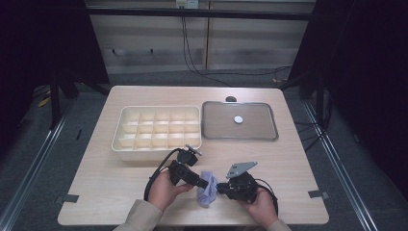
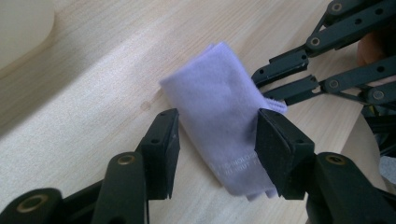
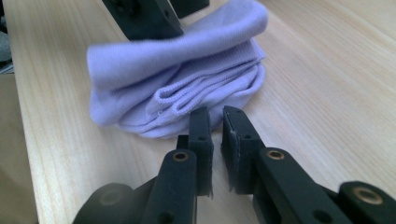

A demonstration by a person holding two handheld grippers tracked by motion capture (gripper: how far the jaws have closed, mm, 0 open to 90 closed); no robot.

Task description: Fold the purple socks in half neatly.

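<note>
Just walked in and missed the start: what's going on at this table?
A person works a folded lilac cloth at the near edge of the table. The left hand-held gripper is open, its jaws on either side of the cloth. The right hand-held gripper points at the cloth's layered edge, jaws almost together with nothing between them. Behind sit a divided box and a metal tray holding a small white disc.

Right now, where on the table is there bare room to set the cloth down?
Bare wood lies left of the left gripper, below the divided box, and right of the right gripper, below the metal tray. It is crowded at the front centre, where both grippers meet the purple cloth.
</note>
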